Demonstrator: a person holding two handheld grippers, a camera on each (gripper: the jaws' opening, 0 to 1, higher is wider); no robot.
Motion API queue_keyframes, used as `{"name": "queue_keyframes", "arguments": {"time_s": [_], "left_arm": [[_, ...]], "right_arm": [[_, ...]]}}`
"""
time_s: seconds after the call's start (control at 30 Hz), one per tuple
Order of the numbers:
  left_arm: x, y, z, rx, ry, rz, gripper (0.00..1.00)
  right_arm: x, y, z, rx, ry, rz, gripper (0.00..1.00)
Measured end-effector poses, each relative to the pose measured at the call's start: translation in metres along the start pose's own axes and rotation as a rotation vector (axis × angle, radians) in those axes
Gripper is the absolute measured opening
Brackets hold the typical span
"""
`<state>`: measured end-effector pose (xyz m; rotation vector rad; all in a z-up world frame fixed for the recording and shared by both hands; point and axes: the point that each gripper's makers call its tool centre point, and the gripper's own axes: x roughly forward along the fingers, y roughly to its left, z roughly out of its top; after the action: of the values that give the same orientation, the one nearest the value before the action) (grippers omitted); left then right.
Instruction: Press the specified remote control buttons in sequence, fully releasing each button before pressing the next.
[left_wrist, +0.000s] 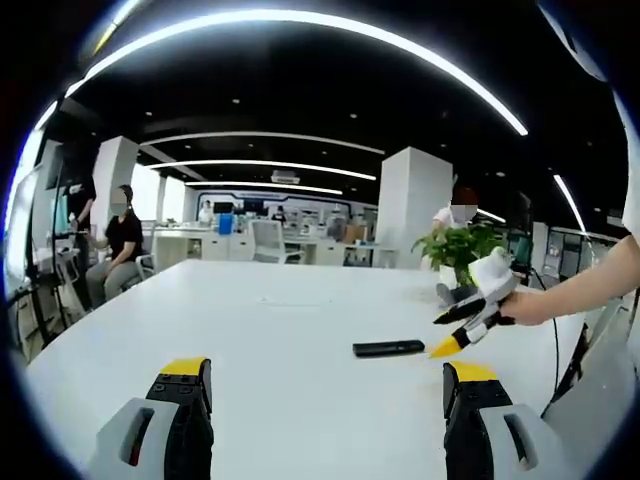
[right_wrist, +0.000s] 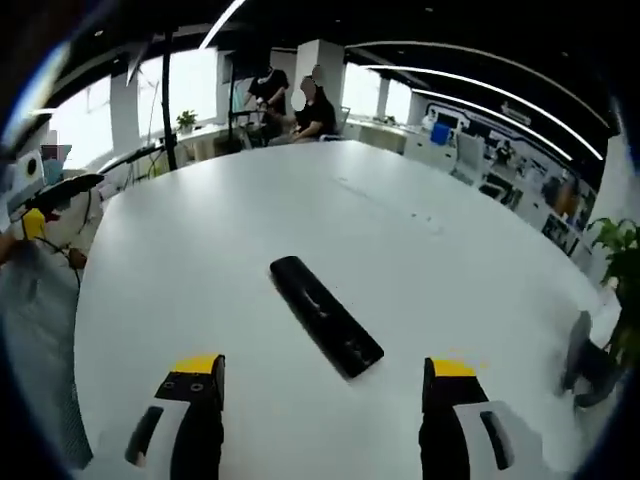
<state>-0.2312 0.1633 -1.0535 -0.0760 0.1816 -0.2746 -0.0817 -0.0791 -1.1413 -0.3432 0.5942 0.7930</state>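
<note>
We hold the left gripper (left_wrist: 325, 385) and right gripper (right_wrist: 327, 385) above the white counter (right_wrist: 200, 250), jaws spread on both, the black remote control (right_wrist: 325, 315) lying untouched between.

Bare white table (right_wrist: 200, 250) around the remote (right_wrist: 325, 315) — potted plant (left_wrist: 458, 250) at far edge

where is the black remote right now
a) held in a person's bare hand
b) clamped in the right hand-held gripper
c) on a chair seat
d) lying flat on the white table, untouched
d: the remote lies flat on the white table, ahead of the open right hand-held gripper, whose jaws stand apart and short of it.
</note>
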Motion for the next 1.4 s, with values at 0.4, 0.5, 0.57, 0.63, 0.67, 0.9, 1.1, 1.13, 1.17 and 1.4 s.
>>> {"name": "queue_keyframes", "arguments": {"time_s": [0.4,0.5,0.57,0.63,0.67,0.9,1.1,1.13,1.17,1.4], "left_arm": [[0.0,-0.005,0.002,0.004,-0.003,-0.014,1.0],[0.0,-0.006,0.002,0.001,-0.005,-0.018,1.0],[0.0,-0.006,0.003,0.006,-0.007,-0.018,1.0],[-0.001,-0.006,0.004,0.005,-0.013,-0.018,1.0],[-0.001,-0.006,0.004,0.007,-0.013,-0.016,1.0],[-0.001,-0.006,0.002,0.012,-0.005,-0.018,1.0],[-0.002,-0.002,0.005,0.014,-0.029,-0.001,1.0],[-0.003,-0.002,0.006,0.009,-0.031,0.001,1.0],[-0.004,-0.002,0.006,0.009,-0.033,0.001,1.0],[-0.004,-0.007,0.009,0.008,-0.046,-0.019,1.0]], "right_arm": [[-0.076,0.013,0.013,0.1,-0.218,-0.131,0.93],[-0.091,0.017,0.012,0.117,-0.247,-0.156,0.95],[-0.101,0.021,0.01,0.128,-0.255,-0.173,0.96],[-0.11,0.024,0.008,0.142,-0.269,-0.182,0.98],[-0.114,0.025,0.008,0.149,-0.276,-0.186,0.98],[-0.138,0.032,-0.002,0.205,-0.305,-0.227,0.99],[-0.147,0.035,-0.007,0.233,-0.323,-0.269,0.99],[-0.146,0.035,-0.009,0.243,-0.306,-0.268,0.99],[-0.146,0.033,-0.01,0.24,-0.303,-0.275,0.99],[-0.159,0.04,-0.033,0.216,-0.221,-0.326,0.99]]}}
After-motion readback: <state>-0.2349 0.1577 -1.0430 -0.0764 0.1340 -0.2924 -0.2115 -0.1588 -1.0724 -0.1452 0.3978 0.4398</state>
